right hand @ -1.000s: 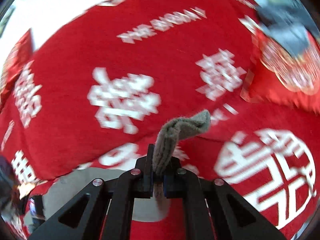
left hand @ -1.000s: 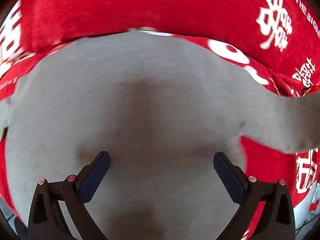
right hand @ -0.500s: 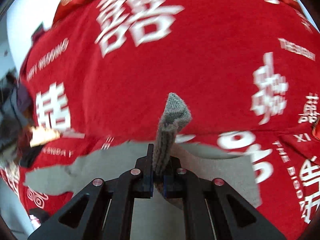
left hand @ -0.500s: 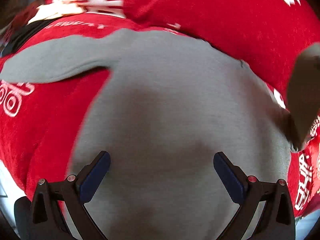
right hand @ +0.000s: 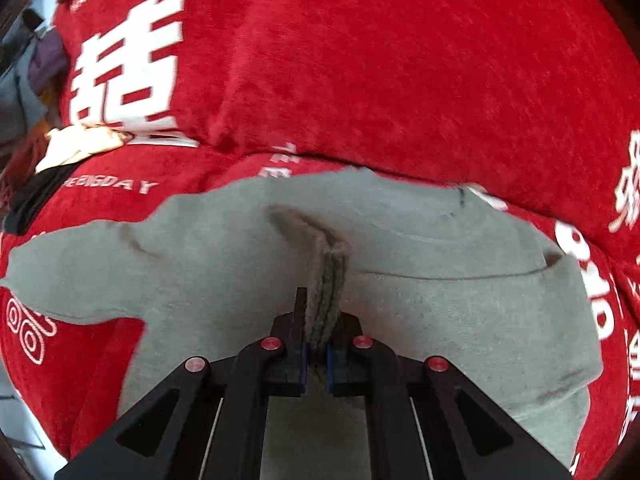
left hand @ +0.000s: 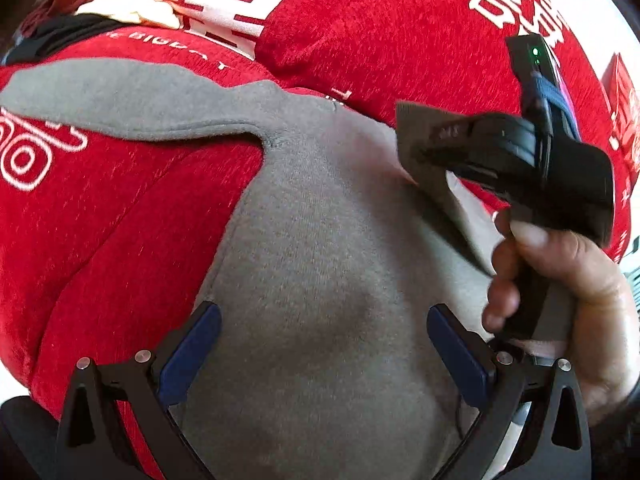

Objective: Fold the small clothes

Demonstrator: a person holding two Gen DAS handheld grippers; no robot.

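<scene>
A small grey sweater (left hand: 320,272) lies flat on a red cover; it also shows in the right wrist view (right hand: 440,312). Its left sleeve (left hand: 120,100) stretches out to the left. My left gripper (left hand: 320,352) is open and empty, low over the sweater's body. My right gripper (right hand: 316,356) is shut on the cuff of the right sleeve (right hand: 326,280) and holds it folded in over the sweater's chest. In the left wrist view the right gripper (left hand: 416,148) and the hand holding it are at the right, with the sleeve hanging from it.
The red plush cover (right hand: 360,80) with white lettering forms a raised cushion behind the sweater. A cream and black bundle (right hand: 72,148) lies at the far left. The red cover's near edge (left hand: 24,360) is at lower left.
My right gripper has carried the sleeve cuff from out over the red cover back across the sweater's body. My left gripper has shifted, bringing the left sleeve and the right gripper into its view.
</scene>
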